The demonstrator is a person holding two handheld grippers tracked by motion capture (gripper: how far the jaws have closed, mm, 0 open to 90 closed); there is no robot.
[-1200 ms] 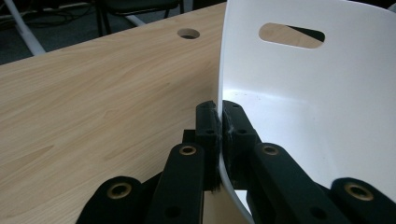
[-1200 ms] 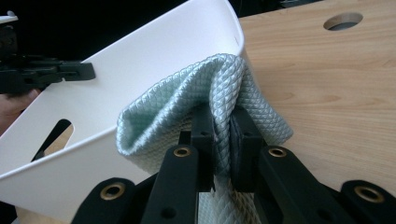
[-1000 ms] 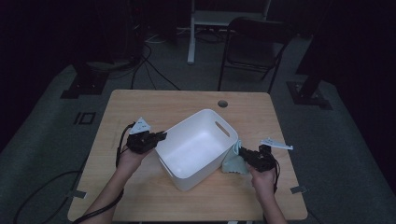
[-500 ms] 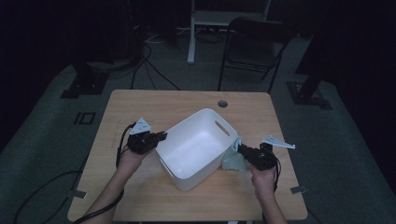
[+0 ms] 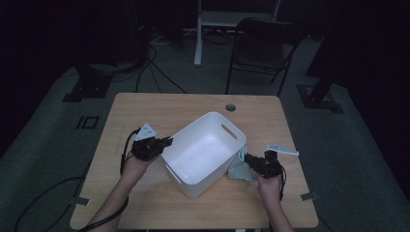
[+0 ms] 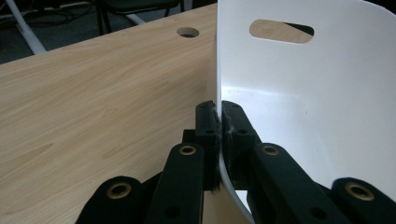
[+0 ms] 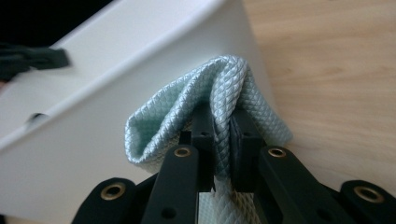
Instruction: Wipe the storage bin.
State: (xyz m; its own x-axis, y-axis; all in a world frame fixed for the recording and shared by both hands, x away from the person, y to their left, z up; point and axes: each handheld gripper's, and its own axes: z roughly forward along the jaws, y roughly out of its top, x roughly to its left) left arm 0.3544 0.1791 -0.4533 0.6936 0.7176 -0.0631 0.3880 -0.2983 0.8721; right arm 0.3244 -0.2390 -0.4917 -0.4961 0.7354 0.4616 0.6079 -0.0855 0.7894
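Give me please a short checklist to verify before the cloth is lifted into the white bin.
1. Right gripper shut on the pale green cloth: ok, a fold is pinched between its jaws.
2. Left gripper shut on the white bin wall: ok, one jaw on each side.
3. Bin interior free: ok, nothing lies inside in the high view.
4. Cloth not trapped under the bin: cannot tell, it lies against the bin's outer wall.
5. Wooden table free around the bin: ok.
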